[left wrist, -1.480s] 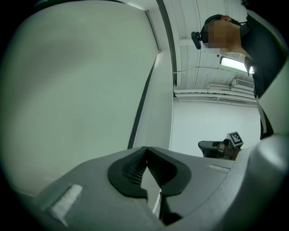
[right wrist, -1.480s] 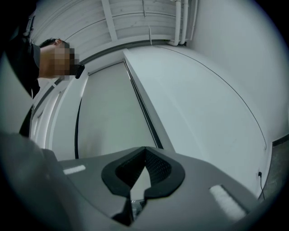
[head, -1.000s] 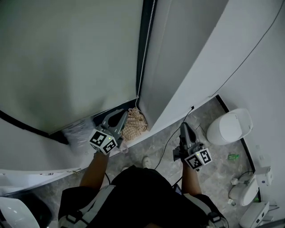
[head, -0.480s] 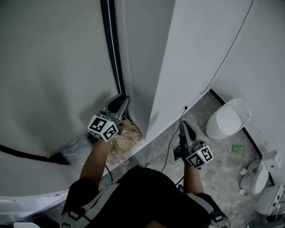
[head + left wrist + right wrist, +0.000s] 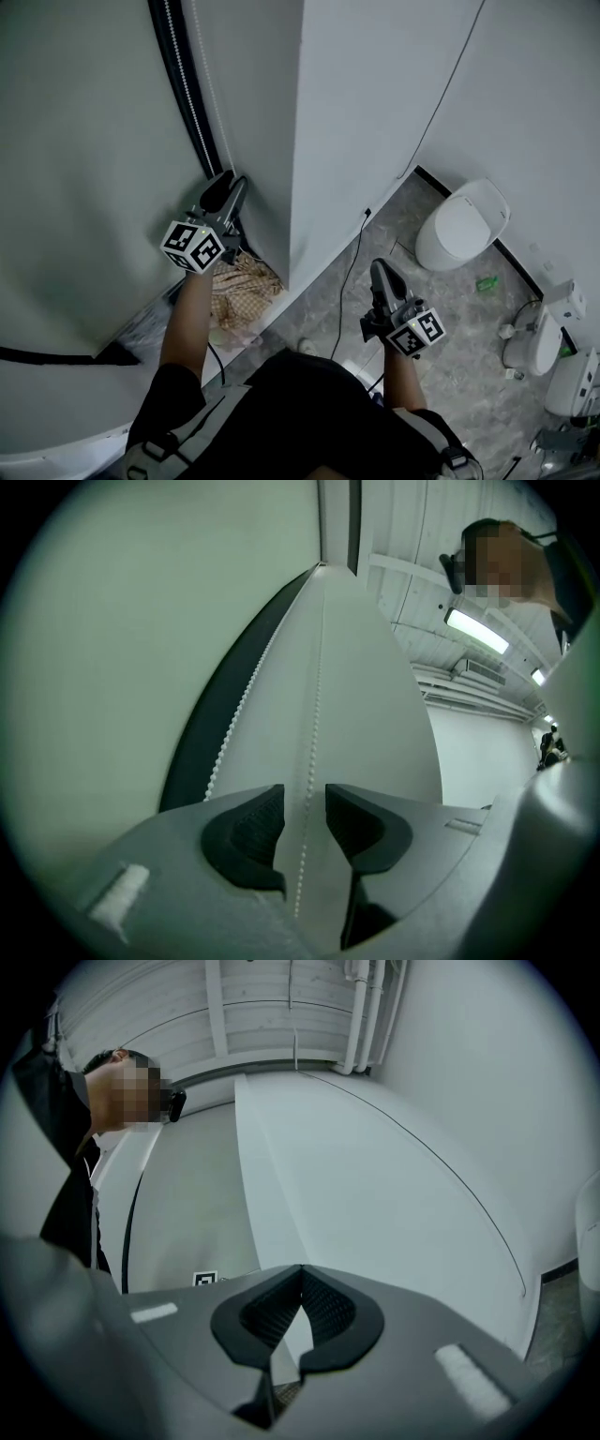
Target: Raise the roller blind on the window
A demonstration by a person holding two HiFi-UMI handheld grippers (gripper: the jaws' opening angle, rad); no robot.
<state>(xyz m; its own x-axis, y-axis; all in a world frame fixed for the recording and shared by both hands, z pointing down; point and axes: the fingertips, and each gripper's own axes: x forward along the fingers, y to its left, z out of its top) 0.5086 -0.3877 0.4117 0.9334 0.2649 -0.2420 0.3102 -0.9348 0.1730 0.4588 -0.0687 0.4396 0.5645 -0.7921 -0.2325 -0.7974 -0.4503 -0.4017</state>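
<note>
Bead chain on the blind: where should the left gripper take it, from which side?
Take the bead chain strand that runs straight between the jaws of the left gripper, head-on, one pad each side of the vertical run. Those jaws have just been opening; the pads stand clear of the beads.

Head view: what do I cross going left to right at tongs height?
Blind → left tongs, which have just been opening, with the bead chain loose between them → wall corner → right tongs, shut → toilet.
</note>
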